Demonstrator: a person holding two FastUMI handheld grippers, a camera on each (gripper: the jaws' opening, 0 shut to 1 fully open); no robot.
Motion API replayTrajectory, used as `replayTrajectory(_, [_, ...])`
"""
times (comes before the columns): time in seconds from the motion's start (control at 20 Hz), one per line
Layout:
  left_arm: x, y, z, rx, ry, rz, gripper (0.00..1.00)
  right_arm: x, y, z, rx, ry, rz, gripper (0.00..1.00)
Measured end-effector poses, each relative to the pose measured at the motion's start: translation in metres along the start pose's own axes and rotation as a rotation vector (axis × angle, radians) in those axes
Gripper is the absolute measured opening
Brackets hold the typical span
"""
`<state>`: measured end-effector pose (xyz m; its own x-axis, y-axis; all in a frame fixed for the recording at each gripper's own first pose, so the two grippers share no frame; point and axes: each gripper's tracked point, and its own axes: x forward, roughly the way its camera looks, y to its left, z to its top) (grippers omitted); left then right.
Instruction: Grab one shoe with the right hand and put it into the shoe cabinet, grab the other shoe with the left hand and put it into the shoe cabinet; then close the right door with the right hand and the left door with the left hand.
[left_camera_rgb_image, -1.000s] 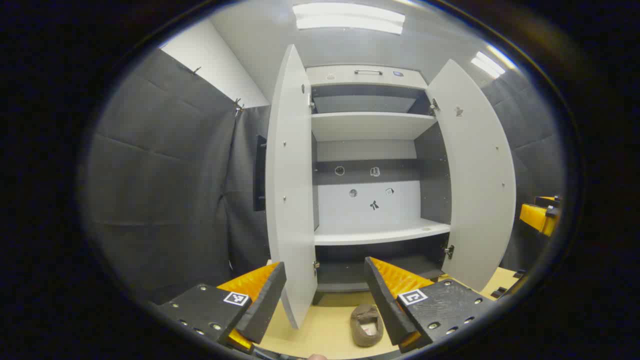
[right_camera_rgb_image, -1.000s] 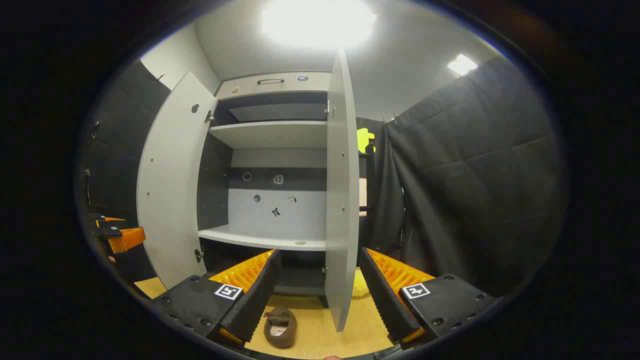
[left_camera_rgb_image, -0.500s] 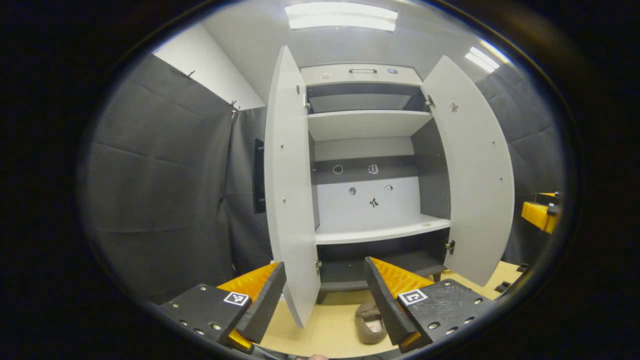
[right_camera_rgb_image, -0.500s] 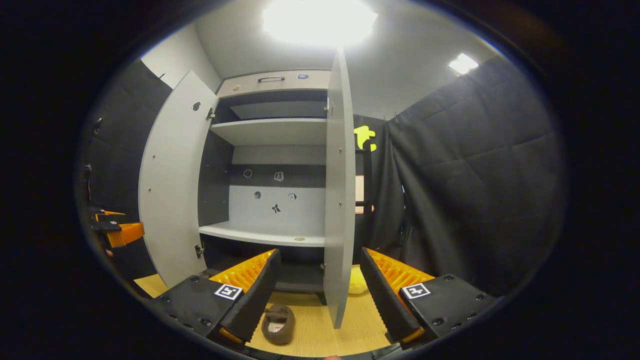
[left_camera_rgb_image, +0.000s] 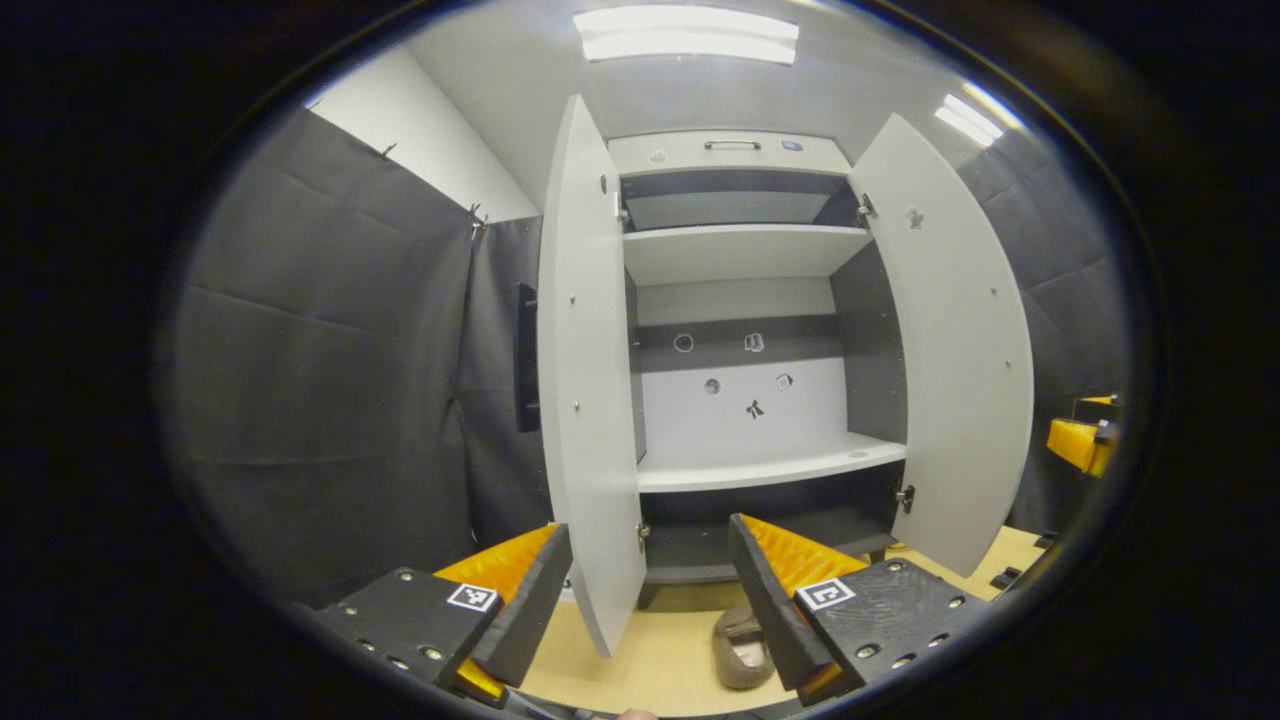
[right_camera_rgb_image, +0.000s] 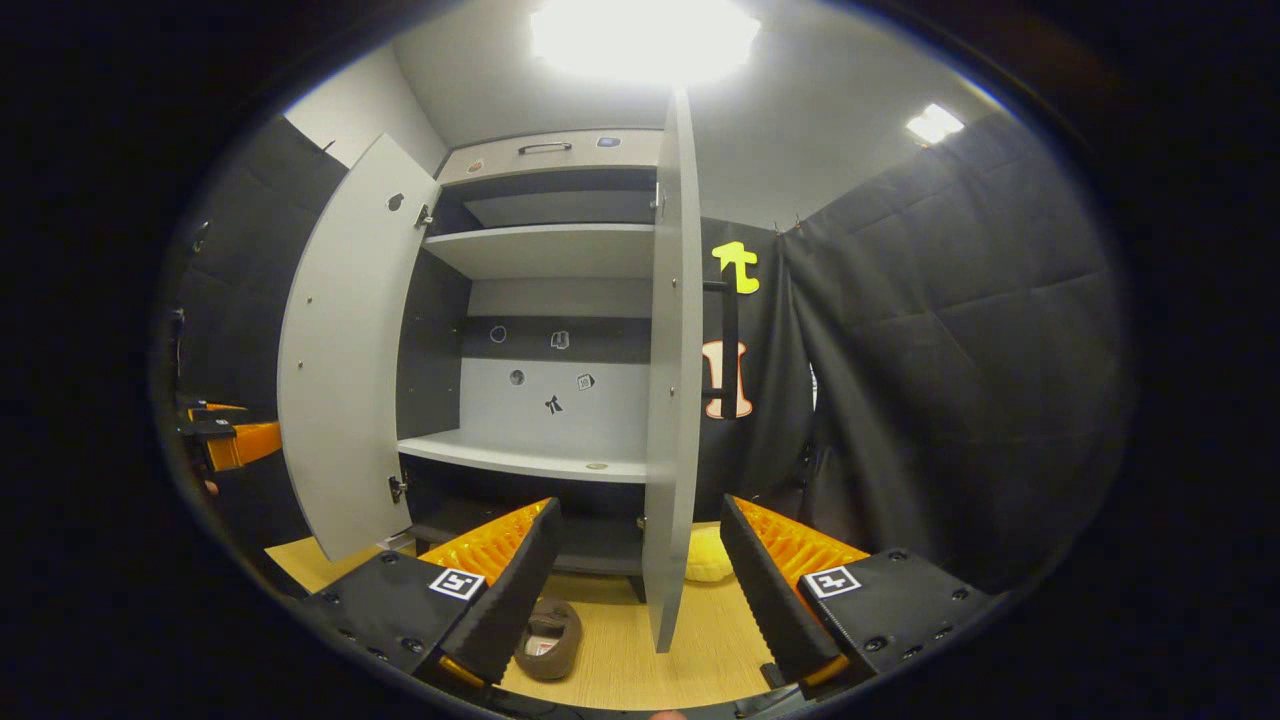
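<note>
Shoe cabinet (left_camera_rgb_image: 740, 250) stands in front of us, tall and pale grey, with both of its doors swung fully open. In the left gripper view the left door (left_camera_rgb_image: 590, 380) is near the middle and the right door (left_camera_rgb_image: 950, 340) is farther to the side; in the right gripper view the right door (right_camera_rgb_image: 675, 380) shows almost edge-on. We see a high shelf, a middle shelf (left_camera_rgb_image: 770, 468) and a dark lowest compartment, and no shoe lies on the parts of them that we can see. So we judge that the task is at its very beginning: no shoe is put away and no door is closed. On the light wooden floor (right_camera_rgb_image: 620, 660), just in front of the cabinet base, lies one brown shoe (right_camera_rgb_image: 548, 640), flat on its sole with the opening upward; in the left gripper view the same shoe (left_camera_rgb_image: 738, 655) is partly hidden behind one finger. A pale yellow thing (right_camera_rgb_image: 705, 558) lies near the foot of the right door, and we cannot tell whether it is the other shoe. Our right gripper (right_camera_rgb_image: 635, 590) hangs above the floor with its jaws wide apart and nothing between them, and the left gripper (left_camera_rgb_image: 650, 590) is the same, jaws apart and empty. What remains, as we judge it, is everything: to take each shoe, to place both inside, and then to close the two doors.
</note>
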<state>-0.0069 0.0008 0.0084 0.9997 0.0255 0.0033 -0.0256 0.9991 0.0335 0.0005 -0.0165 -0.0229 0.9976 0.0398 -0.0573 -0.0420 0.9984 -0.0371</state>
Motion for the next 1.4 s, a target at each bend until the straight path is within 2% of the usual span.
replayTrajectory(0.2, [0.001,-0.011,0.000,0.006,0.001,0.024,0.98,0.011,0.017,-0.010,0.018,0.007,0.070,0.97])
replayTrajectory(0.3, [-0.002,-0.016,-0.002,0.004,0.001,0.045,0.98,0.015,0.032,-0.018,0.043,0.019,0.127,1.00])
replayTrajectory(0.35, [-0.005,-0.018,0.000,0.003,-0.004,0.057,0.98,0.018,0.042,-0.024,0.049,0.024,0.158,0.97])
replayTrajectory(0.45, [-0.014,-0.022,0.000,0.005,-0.009,0.077,0.98,0.026,0.059,-0.042,0.036,0.058,0.213,1.00])
replayTrajectory(0.65, [-0.016,-0.018,0.004,0.035,-0.013,0.109,0.97,0.043,0.096,-0.083,0.026,0.166,0.316,1.00])
replayTrajectory(0.7, [-0.014,-0.017,0.003,0.034,-0.014,0.114,0.97,0.049,0.105,-0.096,0.023,0.202,0.332,0.97])
replayTrajectory(0.75, [-0.011,-0.016,0.002,0.029,-0.014,0.116,0.98,0.055,0.113,-0.110,0.023,0.242,0.344,1.00])
replayTrajectory(0.8, [-0.008,-0.013,0.002,0.024,-0.011,0.119,0.92,0.061,0.119,-0.123,0.027,0.284,0.354,0.97])
replayTrajectory(0.85, [-0.004,-0.009,0.000,0.021,-0.008,0.122,0.92,0.068,0.124,-0.136,0.033,0.322,0.355,1.00])
replayTrajectory(0.95, [0.004,-0.001,-0.004,0.018,0.000,0.134,0.92,0.078,0.133,-0.159,0.042,0.389,0.367,0.97])
replayTrajectory(1.0, [0.008,0.003,-0.006,0.015,0.003,0.142,0.92,0.084,0.136,-0.169,0.036,0.414,0.369,1.00])
replayTrajectory(1.05, [0.011,0.007,-0.008,0.012,0.007,0.147,0.92,0.089,0.139,-0.178,0.022,0.434,0.369,0.97])
replayTrajectory(1.1, [0.014,0.011,-0.010,0.011,0.012,0.153,0.92,0.094,0.142,-0.187,0.004,0.451,0.371,1.00])
replayTrajectory(1.15, [0.016,0.016,-0.013,0.013,0.018,0.157,0.92,0.096,0.144,-0.198,-0.015,0.469,0.373,0.97])
replayTrajectory(1.2, [0.019,0.020,-0.017,0.018,0.025,0.163,0.92,0.099,0.147,-0.207,-0.032,0.492,0.378,1.00])
replayTrajectory(1.35, [0.023,0.034,-0.022,0.029,0.033,0.181,0.92,0.106,0.157,-0.235,-0.051,0.557,0.386,1.00])
replayTrajectory(1.4, [0.023,0.039,-0.024,0.028,0.034,0.192,0.92,0.106,0.162,-0.243,-0.053,0.585,0.397,0.97])
